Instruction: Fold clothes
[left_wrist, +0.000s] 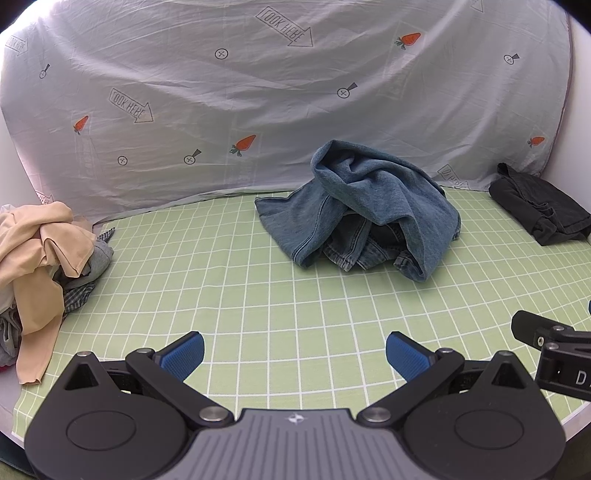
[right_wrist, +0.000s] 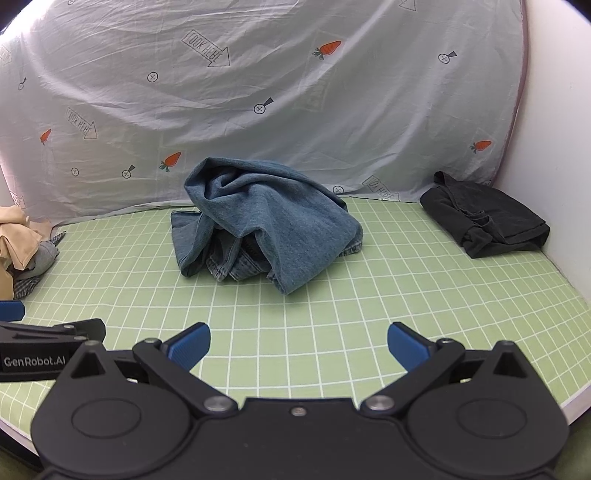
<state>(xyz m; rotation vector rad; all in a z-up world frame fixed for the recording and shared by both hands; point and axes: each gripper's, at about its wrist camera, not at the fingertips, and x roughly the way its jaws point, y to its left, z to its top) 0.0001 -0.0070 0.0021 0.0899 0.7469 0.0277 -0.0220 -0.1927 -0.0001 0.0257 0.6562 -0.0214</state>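
Both grippers hover low over green grid mat (left_wrist: 258, 295), near edge. Left gripper (left_wrist: 294, 354): blue pads spread wide, nothing btwn them. Right gripper (right_wrist: 298, 345): same, jaws wide apart, empty. Crumpled blue jeans (left_wrist: 362, 206) sit in a heap mid-mat, toward the back, well apart from both. Unsorted clothes pile (left_wrist: 40, 251) at left edge; folded black garment (right_wrist: 484, 223) at back right. Carrot-print sheet (left_wrist: 258, 92) hangs behind.
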